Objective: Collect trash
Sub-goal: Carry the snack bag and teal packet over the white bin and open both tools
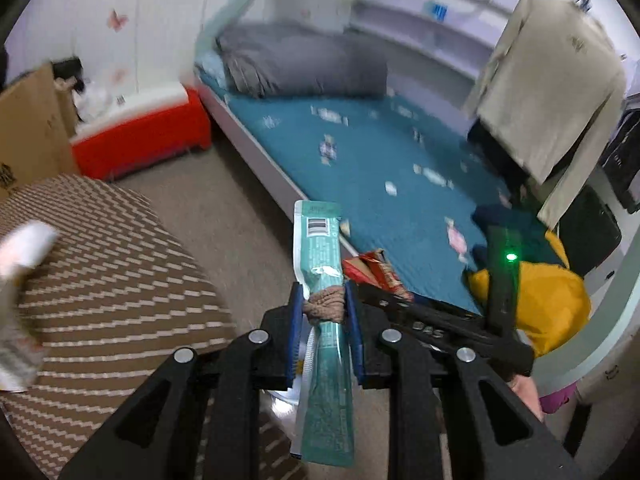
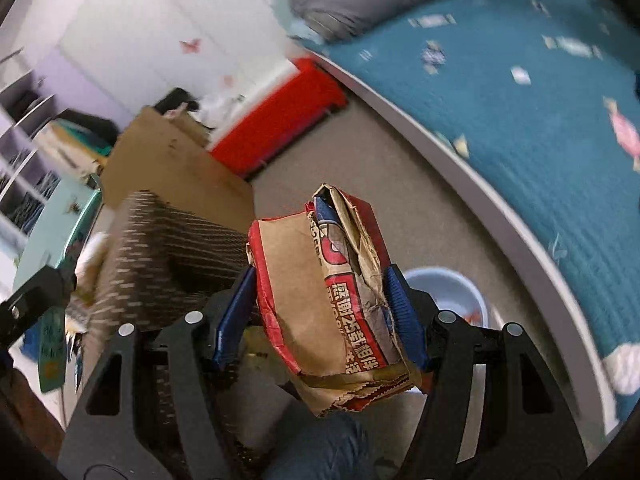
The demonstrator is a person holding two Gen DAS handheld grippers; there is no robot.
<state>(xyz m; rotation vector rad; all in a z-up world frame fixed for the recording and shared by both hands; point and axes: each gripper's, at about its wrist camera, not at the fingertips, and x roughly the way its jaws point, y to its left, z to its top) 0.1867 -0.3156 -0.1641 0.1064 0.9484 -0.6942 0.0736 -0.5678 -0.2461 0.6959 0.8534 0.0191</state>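
— We're in a bedroom, over grey carpet (image 2: 352, 152) beside the teal bed (image 1: 380, 148); what do we hold?

— Our left gripper (image 1: 323, 304) pinches a teal wrapper (image 1: 320, 248) at mid-length; our right gripper (image 2: 322, 300) clamps a crumpled paper bag (image 2: 328, 296) across its sides.

— Handling?

— Both look light and limp; the wrapper seems slippery, so we'd grip bunched folds; a blue basin (image 2: 452, 292) sits below.

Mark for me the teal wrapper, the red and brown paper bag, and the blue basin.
teal wrapper (image 1: 318, 240): left wrist view, on its upper half below the barcode.
red and brown paper bag (image 2: 296, 292): right wrist view, on its brown face.
blue basin (image 2: 460, 292): right wrist view, on its inner wall.
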